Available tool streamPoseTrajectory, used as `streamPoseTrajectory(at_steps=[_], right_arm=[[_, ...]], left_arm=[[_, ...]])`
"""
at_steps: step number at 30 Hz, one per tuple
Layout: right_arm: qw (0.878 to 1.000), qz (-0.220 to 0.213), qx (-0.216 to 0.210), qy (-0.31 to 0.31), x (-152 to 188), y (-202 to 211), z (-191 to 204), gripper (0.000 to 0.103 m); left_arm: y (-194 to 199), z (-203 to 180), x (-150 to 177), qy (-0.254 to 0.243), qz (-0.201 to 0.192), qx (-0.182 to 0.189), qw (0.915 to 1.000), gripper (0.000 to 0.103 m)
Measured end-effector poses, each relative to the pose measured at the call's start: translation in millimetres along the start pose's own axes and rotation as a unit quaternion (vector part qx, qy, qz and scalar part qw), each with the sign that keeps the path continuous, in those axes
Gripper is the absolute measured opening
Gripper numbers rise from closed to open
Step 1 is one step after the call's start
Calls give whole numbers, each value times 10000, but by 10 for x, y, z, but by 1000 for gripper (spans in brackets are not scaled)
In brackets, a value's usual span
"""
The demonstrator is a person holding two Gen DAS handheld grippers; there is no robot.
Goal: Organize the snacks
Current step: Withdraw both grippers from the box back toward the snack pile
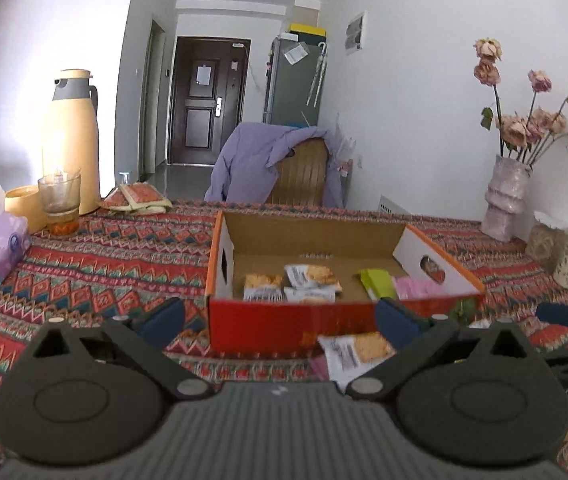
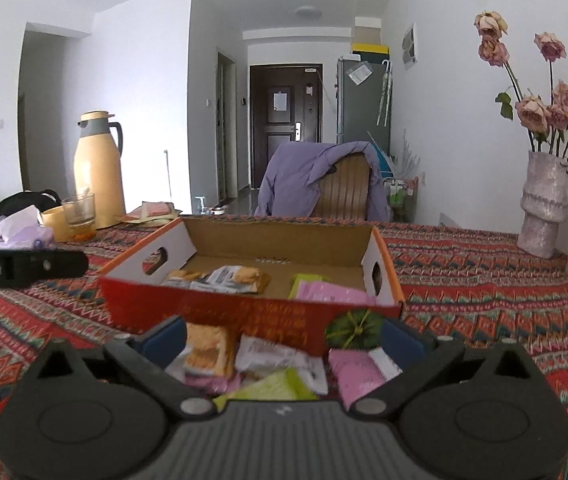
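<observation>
Snack packets lie loose on the patterned tablecloth at 6 o'clock of the red cardboard box, others inside. Right gripper and left gripper both hover spread, seemingly empty.

The right gripper hangs spread above loose snack packets. They lie against the cardboard box's near wall.

Box open on top, its front wall blocks 12 o'clock; loose packets crowd the near cloth; tablecloth free at 2 o'clock.
</observation>
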State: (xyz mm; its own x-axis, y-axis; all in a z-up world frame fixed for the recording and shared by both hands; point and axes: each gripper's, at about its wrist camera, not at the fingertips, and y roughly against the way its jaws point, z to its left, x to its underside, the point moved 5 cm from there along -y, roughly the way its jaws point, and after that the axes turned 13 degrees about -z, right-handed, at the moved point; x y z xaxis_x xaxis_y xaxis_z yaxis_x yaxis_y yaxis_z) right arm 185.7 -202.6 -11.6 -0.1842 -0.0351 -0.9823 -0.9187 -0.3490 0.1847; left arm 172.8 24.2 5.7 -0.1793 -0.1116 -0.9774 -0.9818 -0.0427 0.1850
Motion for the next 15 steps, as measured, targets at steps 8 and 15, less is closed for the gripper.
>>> streamPoseTrajectory(at_steps=[8, 15], right_arm=[[9999, 62, -68, -108, 174, 250, 69, 103], [9995, 281, -51, -165, 357, 348, 56, 103]], left_arm=[[348, 89, 262, 66, 22, 46, 10000, 103], [566, 130, 453, 1, 135, 101, 9999, 103]])
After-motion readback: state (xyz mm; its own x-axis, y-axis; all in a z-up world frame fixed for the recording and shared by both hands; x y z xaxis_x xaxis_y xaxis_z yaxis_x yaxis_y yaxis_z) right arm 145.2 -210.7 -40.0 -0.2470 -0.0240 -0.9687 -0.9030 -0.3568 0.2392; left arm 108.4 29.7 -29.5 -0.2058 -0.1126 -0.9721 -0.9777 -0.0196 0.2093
